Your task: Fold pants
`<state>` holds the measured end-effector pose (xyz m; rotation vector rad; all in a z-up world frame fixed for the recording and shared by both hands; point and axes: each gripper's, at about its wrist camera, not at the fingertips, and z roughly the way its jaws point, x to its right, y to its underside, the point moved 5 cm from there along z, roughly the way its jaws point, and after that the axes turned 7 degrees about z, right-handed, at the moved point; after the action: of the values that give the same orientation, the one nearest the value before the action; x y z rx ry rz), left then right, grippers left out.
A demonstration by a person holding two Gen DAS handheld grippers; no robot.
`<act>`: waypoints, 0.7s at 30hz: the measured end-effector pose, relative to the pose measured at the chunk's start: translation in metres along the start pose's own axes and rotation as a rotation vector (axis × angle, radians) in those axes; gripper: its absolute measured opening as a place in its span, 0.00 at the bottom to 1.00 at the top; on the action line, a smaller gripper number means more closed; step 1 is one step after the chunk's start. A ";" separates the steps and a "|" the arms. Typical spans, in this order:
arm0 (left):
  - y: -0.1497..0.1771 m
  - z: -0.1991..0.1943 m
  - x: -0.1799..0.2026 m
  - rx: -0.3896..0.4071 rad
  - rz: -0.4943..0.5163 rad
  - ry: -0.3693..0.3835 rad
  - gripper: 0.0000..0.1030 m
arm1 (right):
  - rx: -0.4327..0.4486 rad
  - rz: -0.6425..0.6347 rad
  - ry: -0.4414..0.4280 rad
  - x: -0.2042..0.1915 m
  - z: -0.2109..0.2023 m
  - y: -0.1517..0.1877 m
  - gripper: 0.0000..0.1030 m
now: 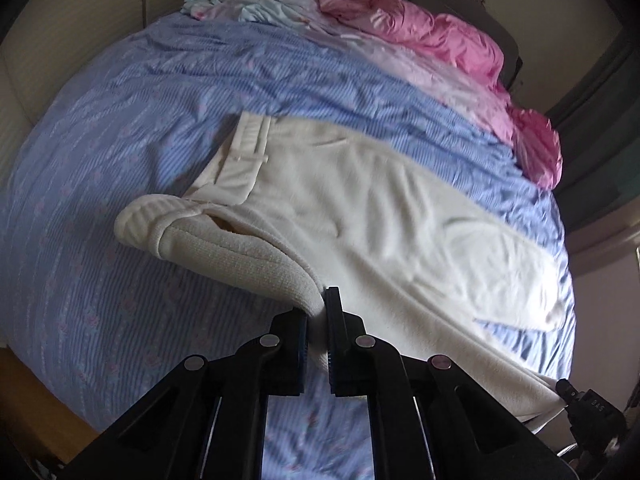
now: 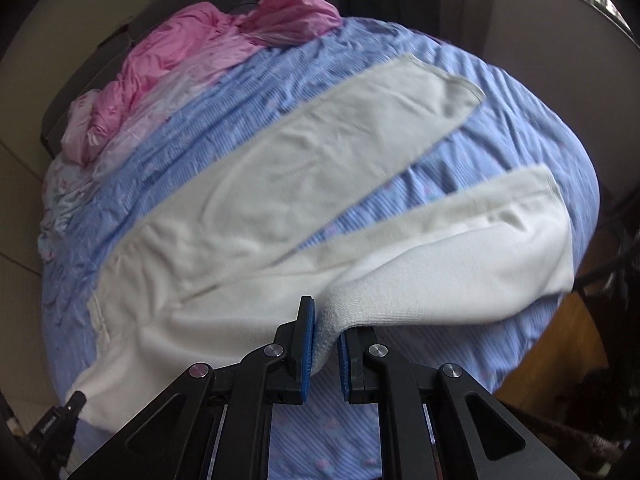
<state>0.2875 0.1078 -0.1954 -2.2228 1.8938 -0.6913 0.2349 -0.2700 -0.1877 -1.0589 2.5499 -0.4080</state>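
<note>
The cream pants (image 1: 360, 208) lie spread on the blue striped bedsheet (image 1: 120, 128), long axis running from the waistband at centre left of the left wrist view to the leg ends at lower right. The near leg is lifted, the far leg flat beyond it at upper right of the right wrist view. The left gripper (image 1: 316, 320) is clamped on the near waist edge and the right gripper (image 2: 326, 334) on the near leg's outer edge, so carrying that leg onto the far one looks like the coming fold.

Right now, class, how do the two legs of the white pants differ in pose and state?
The far leg lies flat on the blue sheet; the near leg is raised off it. The right gripper pinches the near leg; nothing grips the far leg. Both are white and point the same way.
</note>
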 end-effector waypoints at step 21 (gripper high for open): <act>-0.181 0.113 0.056 0.017 0.000 -0.105 0.08 | -0.079 -0.140 0.013 -0.130 0.142 -0.164 0.11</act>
<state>0.5041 0.0686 -0.2101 -2.2031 1.8311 -0.5761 0.4827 -0.3056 -0.2243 -1.2720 2.5308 -0.3538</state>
